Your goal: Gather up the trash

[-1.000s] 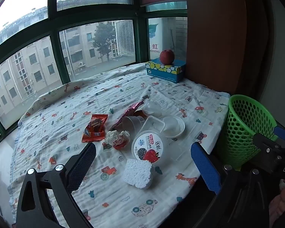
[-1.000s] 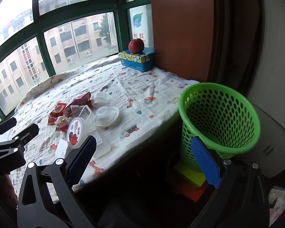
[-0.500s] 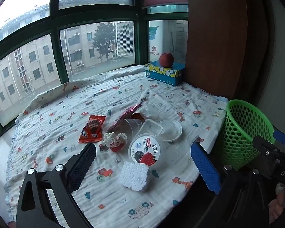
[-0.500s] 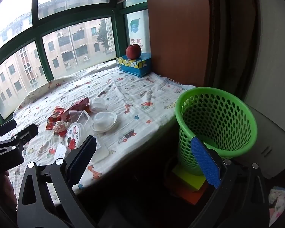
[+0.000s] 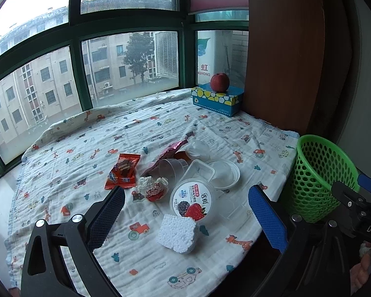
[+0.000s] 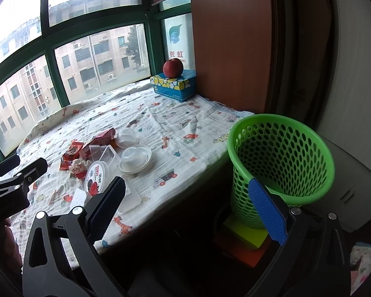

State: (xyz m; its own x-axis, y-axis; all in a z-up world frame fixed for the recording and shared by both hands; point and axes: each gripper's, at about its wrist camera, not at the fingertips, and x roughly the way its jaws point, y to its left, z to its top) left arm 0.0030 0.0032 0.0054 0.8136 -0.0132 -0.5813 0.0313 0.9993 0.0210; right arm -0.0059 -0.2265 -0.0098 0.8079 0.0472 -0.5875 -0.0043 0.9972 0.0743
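Observation:
Trash lies in a heap on a patterned cloth (image 5: 86, 148): a white foam block (image 5: 178, 233), a yogurt tub (image 5: 193, 198), a crumpled wrapper (image 5: 152, 186), an orange snack packet (image 5: 123, 170), a red foil wrapper (image 5: 169, 152) and clear plastic cups and lids (image 5: 220, 173). A green mesh basket (image 5: 319, 173) stands off the cloth's right edge; it also shows in the right wrist view (image 6: 282, 163). My left gripper (image 5: 185, 220) is open and empty, just short of the foam block. My right gripper (image 6: 188, 208) is open and empty, between the ledge and the basket.
A red apple (image 5: 219, 82) sits on a blue tissue box (image 5: 216, 100) at the far right corner, against a brown wood panel (image 5: 284, 49). Green-framed windows run along the back. Coloured blocks (image 6: 244, 237) lie under the basket on the floor.
Both grippers have drawn back slightly and lifted, so the trash heap sits a little lower and further off. Both stay open and empty.

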